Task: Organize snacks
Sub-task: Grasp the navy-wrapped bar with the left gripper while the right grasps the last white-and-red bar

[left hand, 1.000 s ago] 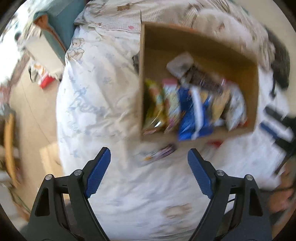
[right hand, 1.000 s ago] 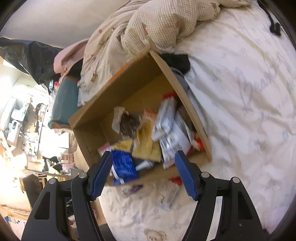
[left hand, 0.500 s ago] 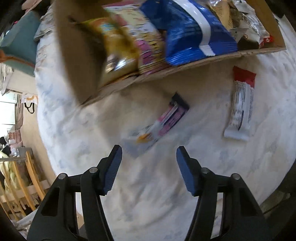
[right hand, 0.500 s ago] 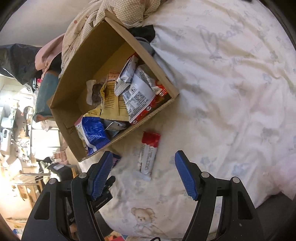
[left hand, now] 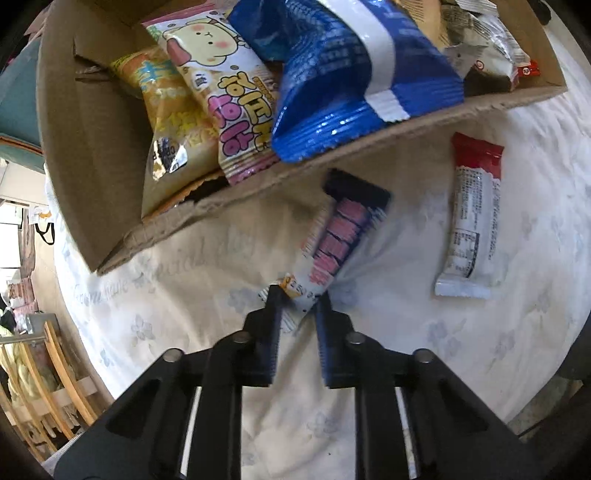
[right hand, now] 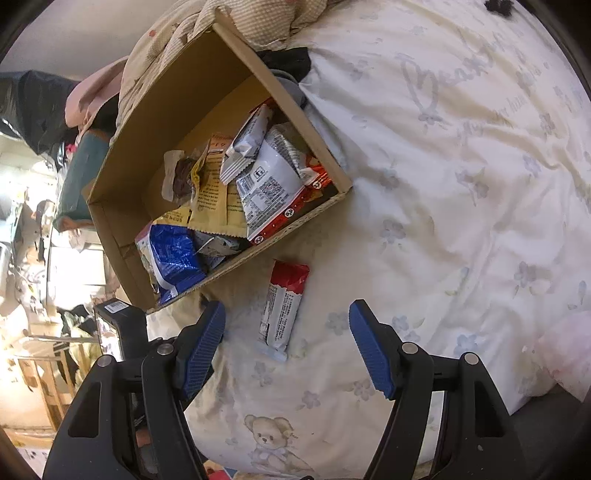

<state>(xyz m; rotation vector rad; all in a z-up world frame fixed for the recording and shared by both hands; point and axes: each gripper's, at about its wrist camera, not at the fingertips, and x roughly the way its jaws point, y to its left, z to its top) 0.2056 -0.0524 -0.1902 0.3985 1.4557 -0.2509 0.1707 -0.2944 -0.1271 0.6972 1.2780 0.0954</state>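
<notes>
My left gripper [left hand: 299, 295] points straight down at the bed and is shut on the near end of a pink-and-black snack bar [left hand: 343, 236], which lies just in front of the cardboard box [left hand: 258, 192]. The box holds several snack bags, among them a blue bag [left hand: 351, 74] and a pink cartoon bag [left hand: 229, 107]. A red-and-white bar [left hand: 469, 221] lies flat on the sheet to the right. In the right wrist view that red-and-white bar [right hand: 284, 306] lies between the wide-apart fingers of my right gripper [right hand: 287, 312], which is open and above it. The box [right hand: 295, 110] sits behind it.
The bed has a white flowered sheet [right hand: 461, 184] with a teddy-bear print near its front edge. A checked quilt [right hand: 258, 22] is bunched behind the box. A teal cushion [right hand: 74, 177] and wooden chairs [left hand: 55, 380] are off the bed's left side.
My left gripper came down beside the box and its jaws closed on the end of the pink-and-black bar. My right gripper moved in over the red-and-white bar and stayed open.
</notes>
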